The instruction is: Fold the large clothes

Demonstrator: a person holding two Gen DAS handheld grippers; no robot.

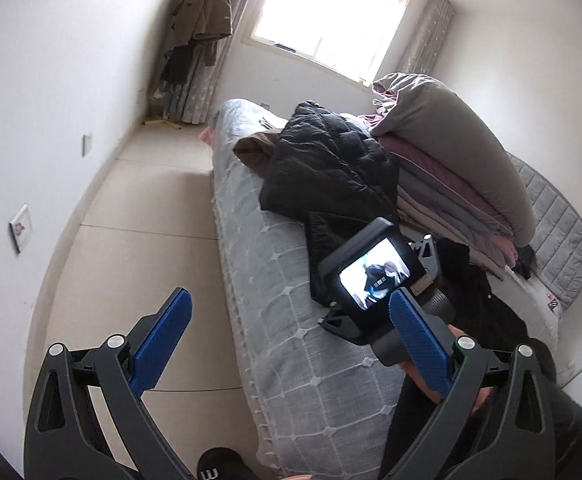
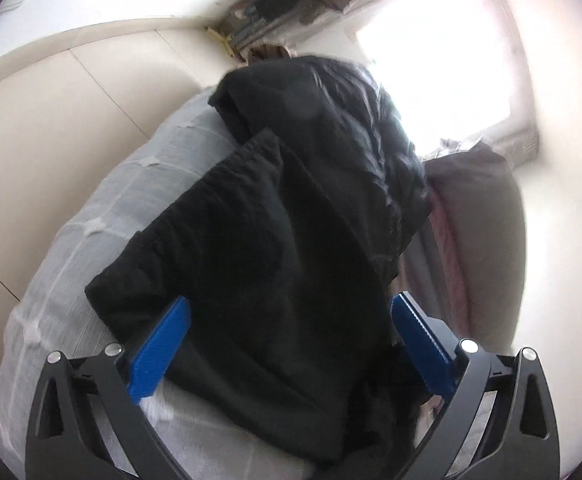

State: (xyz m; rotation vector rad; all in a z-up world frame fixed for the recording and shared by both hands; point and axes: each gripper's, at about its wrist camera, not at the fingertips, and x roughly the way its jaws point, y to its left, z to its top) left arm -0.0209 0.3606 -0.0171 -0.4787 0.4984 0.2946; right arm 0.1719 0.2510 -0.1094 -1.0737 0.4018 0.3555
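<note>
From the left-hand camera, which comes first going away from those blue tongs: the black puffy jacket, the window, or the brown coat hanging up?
1. Black puffy jacket, on the bed just ahead of the left tongs.
2. Brown coat, hanging in the far left corner.
3. Window, on the far wall; nearly level with the coat, so that order is uncertain.

Bare floor point(image 1: 139, 208) left of bed point(image 1: 291, 320), folded bedding stack point(image 1: 451, 168) blocking right
</note>
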